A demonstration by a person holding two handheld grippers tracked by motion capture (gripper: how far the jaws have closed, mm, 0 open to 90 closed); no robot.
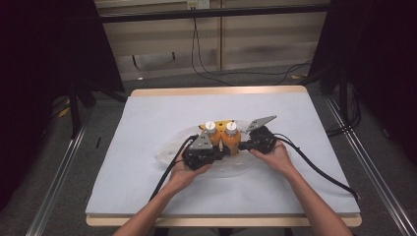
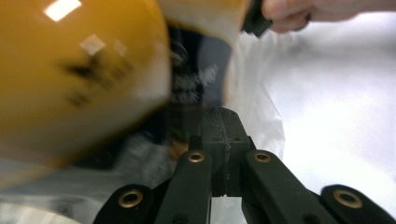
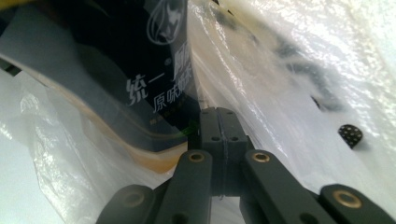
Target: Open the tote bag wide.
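Clear plastic bag [image 1: 169, 150] holding two orange bottles [image 1: 231, 137], mid-counter [image 1: 147, 196]. Both jaws pressed together, pinching bag film. Open room all round.

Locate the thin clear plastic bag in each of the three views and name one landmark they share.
High view: the clear plastic bag lies mid-table, around the two orange bottles, between both grippers.
Left gripper view: it runs from centre to lower left, beside an orange bottle.
Right gripper view: it spreads across the right side, over a dark printed label.
Shared landmark: the white table cover.
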